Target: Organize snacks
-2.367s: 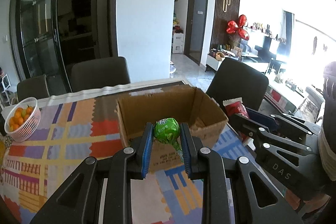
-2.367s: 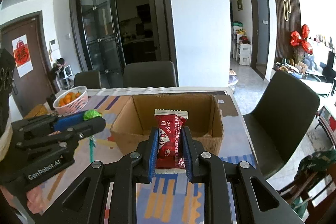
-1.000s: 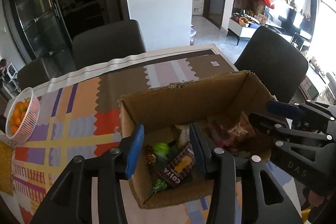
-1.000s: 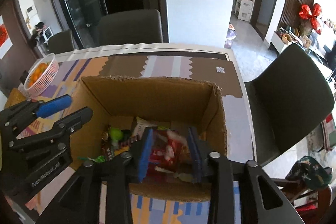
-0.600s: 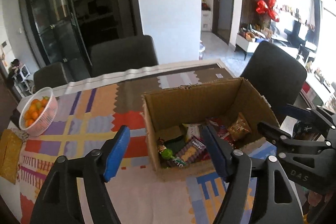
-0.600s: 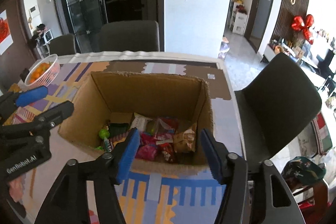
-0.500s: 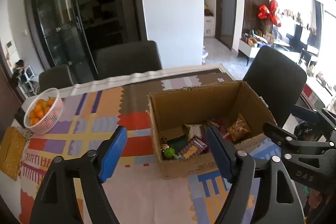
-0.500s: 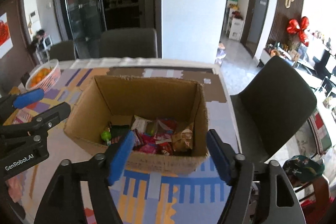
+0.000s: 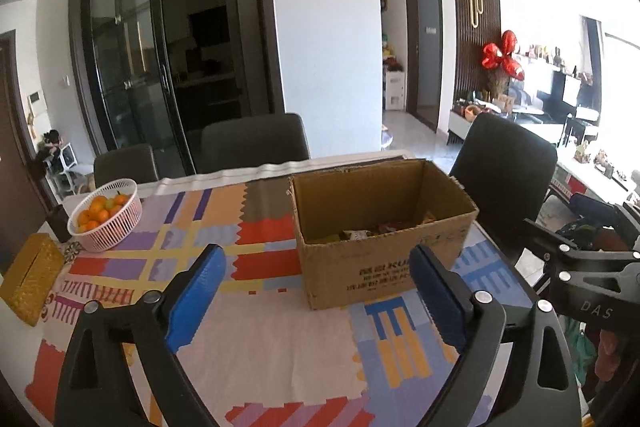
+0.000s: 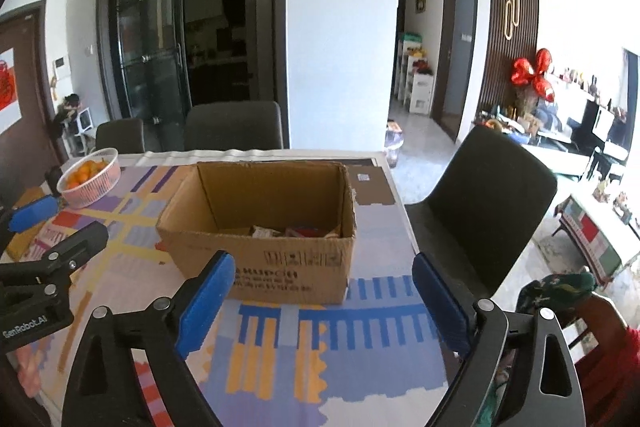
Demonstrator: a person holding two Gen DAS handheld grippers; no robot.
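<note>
A brown cardboard box (image 9: pixel 380 259) stands on the patterned tablecloth, open at the top, with snack packets (image 9: pixel 360 233) showing low inside. It also shows in the right wrist view (image 10: pixel 280 269), with packets (image 10: pixel 296 231) inside. My left gripper (image 9: pixel 316 291) is wide open and empty, held back in front of the box. My right gripper (image 10: pixel 320 291) is wide open and empty, also in front of the box. Each gripper shows at the edge of the other's view.
A white basket of oranges (image 9: pixel 105 214) stands at the table's left, with a yellow box (image 9: pixel 30 277) nearer. Dark chairs stand behind the table (image 9: pixel 256 143) and at its right end (image 10: pixel 484 199).
Both grippers held snacks, lowered them into the box and opened. They have since pulled back and up, away from the box, both empty.
</note>
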